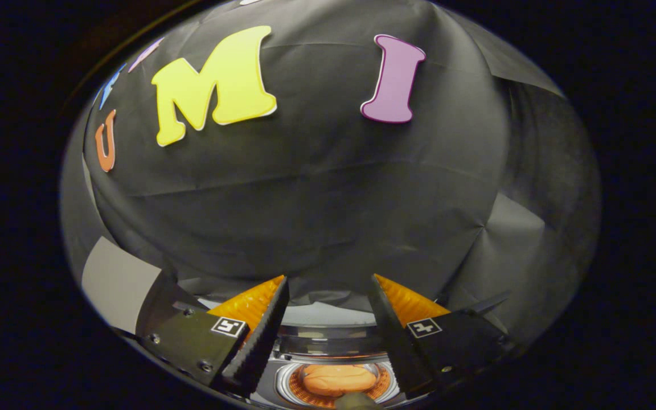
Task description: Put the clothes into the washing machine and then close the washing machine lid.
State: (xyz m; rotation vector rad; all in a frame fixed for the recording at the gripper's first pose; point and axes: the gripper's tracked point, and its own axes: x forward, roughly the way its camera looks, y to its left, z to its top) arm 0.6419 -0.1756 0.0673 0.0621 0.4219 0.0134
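Tongs [328,285] held apart, nothing between the two fingers; wide gap with booth wall showing through it. Fingers [262,336] wedge-shaped: inner faces black, ridged like fine teeth; outer faces orange, stippled, glossy. Each finger sits in a black block with screw heads. Each block carries a small square white tag with a black blocky pattern, no readable writing.

Below and between the finger bases: washing machine [328,350], seen from above. Grey-silver top, glossy, a clear or shiny curved band across its back edge. Round drum opening with a bright metal rim. Inside the drum, clothes [336,378], an orange-tan lump, soft, smooth folds, resting in the middle. Drum floor around it looks orange with a ribbed or perforated texture; cannot tell which. Lid state: opening uncovered; lid itself not clearly made out.

A small dark olive shape just nearer than the clothes, partly cut off, unidentified.

Beyond the fingers: black cloth, matte, creased. A flat pale grey panel [117,285] off the left finger's outer side, tilted, plain surface.
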